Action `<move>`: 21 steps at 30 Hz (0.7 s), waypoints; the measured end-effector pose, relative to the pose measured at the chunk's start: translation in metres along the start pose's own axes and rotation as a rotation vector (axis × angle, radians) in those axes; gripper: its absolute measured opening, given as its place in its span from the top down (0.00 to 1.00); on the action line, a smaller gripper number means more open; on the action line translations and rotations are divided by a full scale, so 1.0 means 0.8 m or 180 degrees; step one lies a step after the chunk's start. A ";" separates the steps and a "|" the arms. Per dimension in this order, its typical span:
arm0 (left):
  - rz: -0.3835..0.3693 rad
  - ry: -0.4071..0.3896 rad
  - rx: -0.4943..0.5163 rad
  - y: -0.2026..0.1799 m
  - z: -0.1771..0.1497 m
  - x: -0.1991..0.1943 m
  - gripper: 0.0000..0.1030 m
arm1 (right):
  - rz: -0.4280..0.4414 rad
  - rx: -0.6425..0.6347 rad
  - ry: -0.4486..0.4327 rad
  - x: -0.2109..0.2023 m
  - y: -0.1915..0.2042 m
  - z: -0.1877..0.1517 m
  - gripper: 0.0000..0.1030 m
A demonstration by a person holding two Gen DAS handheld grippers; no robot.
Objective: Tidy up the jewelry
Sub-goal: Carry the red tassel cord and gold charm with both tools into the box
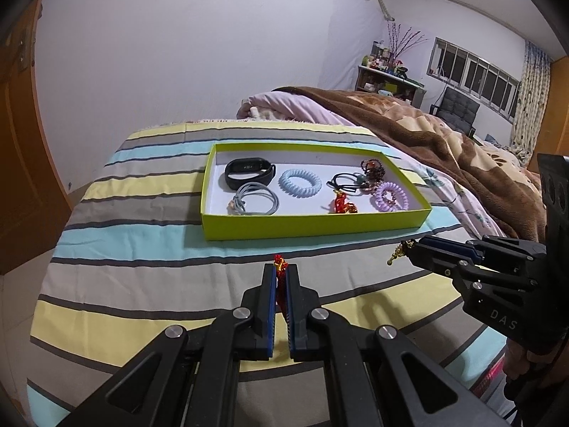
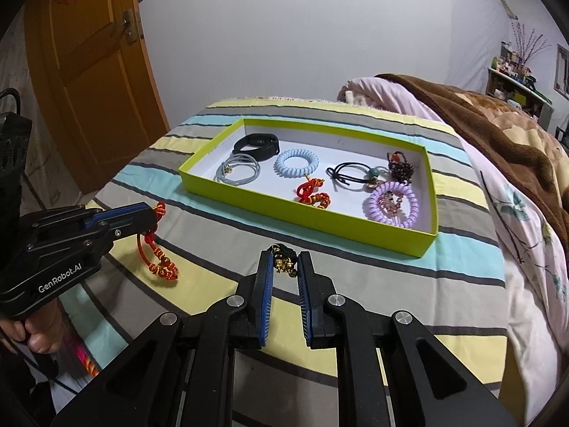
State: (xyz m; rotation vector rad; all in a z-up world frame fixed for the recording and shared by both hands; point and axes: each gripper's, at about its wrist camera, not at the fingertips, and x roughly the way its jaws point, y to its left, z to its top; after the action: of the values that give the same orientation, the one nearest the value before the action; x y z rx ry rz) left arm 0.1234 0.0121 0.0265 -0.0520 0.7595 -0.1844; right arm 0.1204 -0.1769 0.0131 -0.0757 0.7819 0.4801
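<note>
A lime-green tray (image 1: 313, 228) (image 2: 306, 213) lies on the striped bedcover and holds several pieces: a black band (image 1: 249, 172), a grey cord (image 1: 254, 199), a blue coil tie (image 1: 299, 182), a red knot charm (image 1: 342, 206) and a purple coil tie (image 1: 390, 196). My left gripper (image 1: 281, 272) (image 2: 154, 219) is shut on a red cord bracelet (image 2: 158, 261) just above the cover, in front of the tray. My right gripper (image 2: 284, 259) (image 1: 409, 251) is shut on a black and gold bead bracelet (image 2: 282, 263) at the tray's near right.
The striped bedcover (image 1: 142, 249) ends at rounded edges left and front. A brown blanket (image 1: 426, 131) and pink quilt lie to the right. A wooden door (image 2: 89, 71) stands at left; a shelf and window are far right.
</note>
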 end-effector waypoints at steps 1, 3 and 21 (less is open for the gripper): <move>-0.0008 -0.0006 0.0005 0.000 0.000 -0.001 0.96 | -0.0004 0.0004 -0.0016 -0.003 -0.001 0.000 0.86; -0.0036 -0.0021 0.0016 -0.001 0.003 -0.004 0.96 | -0.0010 0.0015 -0.0046 -0.007 -0.002 0.002 0.86; -0.0004 -0.0180 0.0199 0.010 0.071 0.011 0.96 | -0.0082 0.0061 -0.0182 -0.007 -0.032 0.036 0.86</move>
State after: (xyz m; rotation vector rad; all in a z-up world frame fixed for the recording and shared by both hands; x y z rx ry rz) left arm 0.1701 0.0175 0.0609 0.0016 0.6968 -0.2069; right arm 0.1471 -0.1949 0.0348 -0.0540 0.7285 0.4485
